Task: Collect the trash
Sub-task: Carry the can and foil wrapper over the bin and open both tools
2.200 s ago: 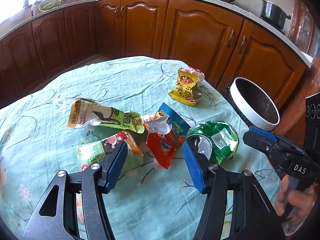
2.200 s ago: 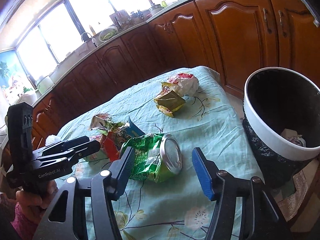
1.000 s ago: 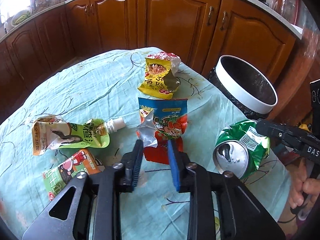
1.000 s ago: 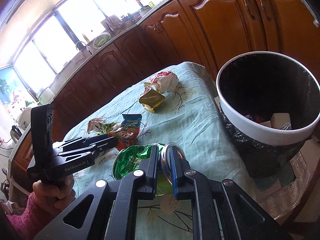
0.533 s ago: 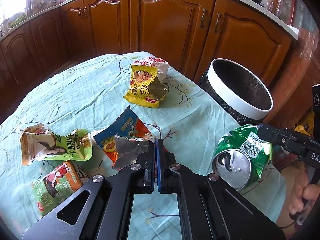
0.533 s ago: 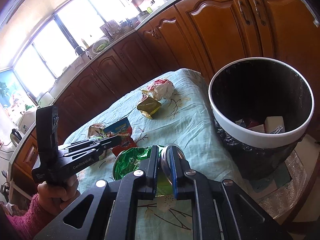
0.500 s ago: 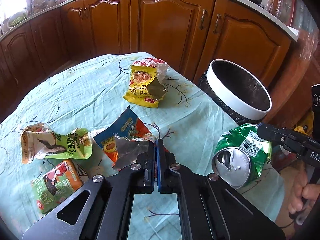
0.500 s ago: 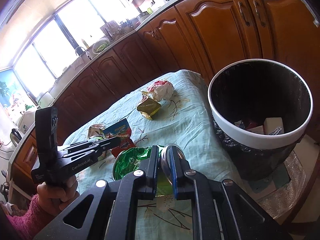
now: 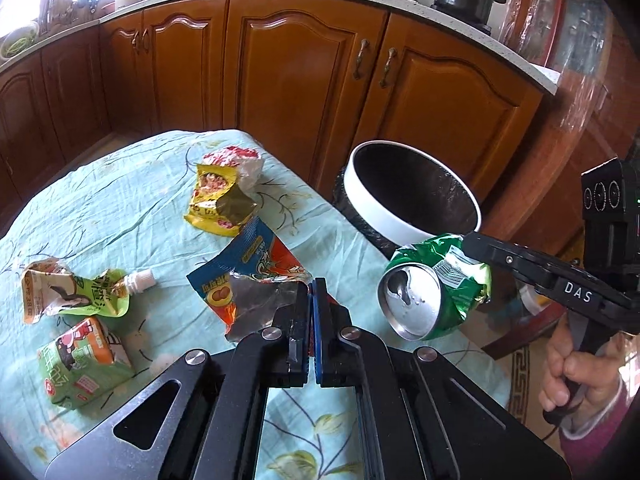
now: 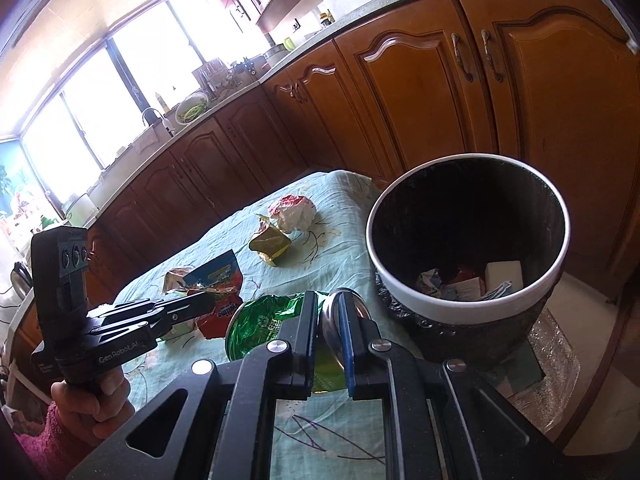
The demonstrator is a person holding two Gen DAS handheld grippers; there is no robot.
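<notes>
My left gripper (image 9: pixel 311 292) is shut on a red and blue snack wrapper (image 9: pixel 248 276) and holds it above the table. It also shows in the right wrist view (image 10: pixel 218 280). My right gripper (image 10: pixel 329 308) is shut on a crushed green can (image 10: pixel 264 324) and holds it beside the bin. The can also shows in the left wrist view (image 9: pixel 432 288). The white-rimmed trash bin (image 10: pixel 400 284) stands off the table's right edge with some trash inside; it also shows in the left wrist view (image 9: pixel 368 208).
On the light green tablecloth (image 9: pixel 100 200) lie a yellow snack bag (image 9: pixel 218 200), a green drink pouch (image 9: pixel 76 298) and a small green carton (image 9: pixel 80 364). Wooden kitchen cabinets (image 9: pixel 280 72) stand behind the table.
Both grippers have lifted their trash and carried it right, toward the bin. The bin now looks closer in both views.
</notes>
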